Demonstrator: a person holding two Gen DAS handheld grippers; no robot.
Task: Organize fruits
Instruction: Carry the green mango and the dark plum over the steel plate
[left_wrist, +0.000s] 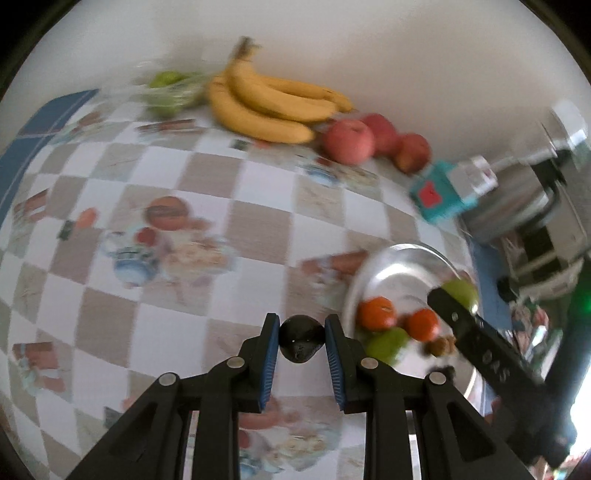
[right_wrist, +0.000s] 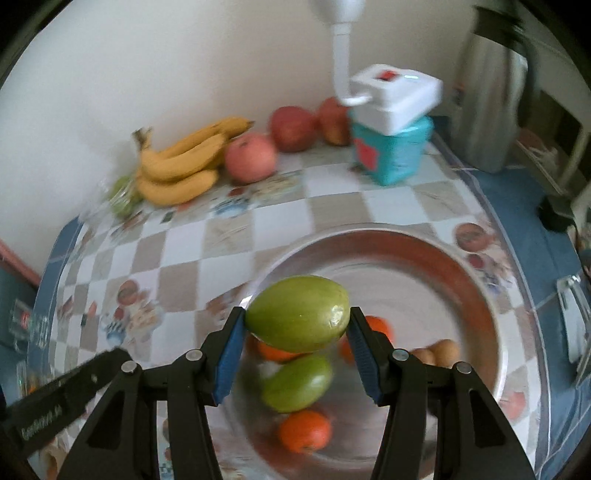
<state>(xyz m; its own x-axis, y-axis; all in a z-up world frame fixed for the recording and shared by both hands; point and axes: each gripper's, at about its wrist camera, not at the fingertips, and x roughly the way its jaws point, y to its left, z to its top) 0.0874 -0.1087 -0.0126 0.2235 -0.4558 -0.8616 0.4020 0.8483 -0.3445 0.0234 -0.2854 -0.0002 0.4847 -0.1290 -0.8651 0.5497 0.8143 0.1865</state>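
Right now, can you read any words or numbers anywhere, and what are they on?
Nothing here can be read for sure.
White lettering on the side of the left gripper: too blurred to read.
Pale lettering on the side of the right gripper: too blurred to read.
Red label on the teal box: blurred, no words legible.

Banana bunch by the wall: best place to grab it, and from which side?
Grip the banana bunch across the stem crown, where the fingers join into one narrow neck. Come from above on the open table side: the wall is behind it, a pink apple sits close against its tips, and a bag of green fruit lies near the crown, so descend steeply.
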